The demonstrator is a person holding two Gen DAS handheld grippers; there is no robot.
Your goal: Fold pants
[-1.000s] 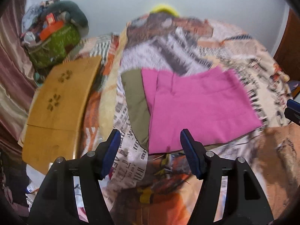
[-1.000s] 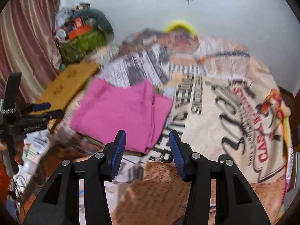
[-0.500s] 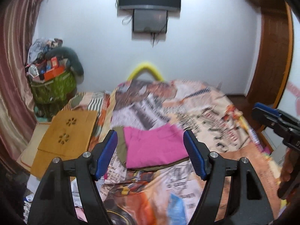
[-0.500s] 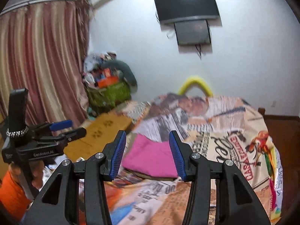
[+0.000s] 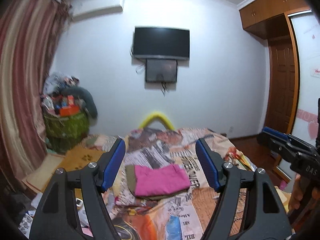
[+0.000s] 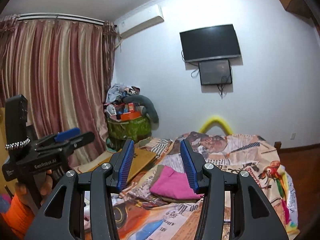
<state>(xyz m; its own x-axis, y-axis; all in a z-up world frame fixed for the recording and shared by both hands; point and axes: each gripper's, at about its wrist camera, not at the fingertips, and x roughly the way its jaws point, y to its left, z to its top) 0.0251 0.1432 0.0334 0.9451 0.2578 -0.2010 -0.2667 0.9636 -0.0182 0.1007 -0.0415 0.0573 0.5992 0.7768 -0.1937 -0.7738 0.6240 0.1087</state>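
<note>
Bedroom, patterned bedspread (image 5: 200,216), wall TV (image 5: 161,42). Folded pink pants (image 5: 160,180) flat mid-bed, atop olive garment (image 5: 130,177). Left gripper (image 5: 161,167) jaws just widened, well apart, holding nothing. Right gripper (image 6: 157,165) about half open, empty, clear of pants.

Folded pants (image 5: 161,181) lie on bed (image 5: 202,216), stacked on another folded garment (image 5: 130,177). Board (image 6: 138,161) just left of bed. Full basket (image 6: 129,131) behind board, in corner by curtain (image 6: 60,92). TV (image 5: 161,43) on wall behind bed; wardrobe (image 5: 280,64) at right.
</note>
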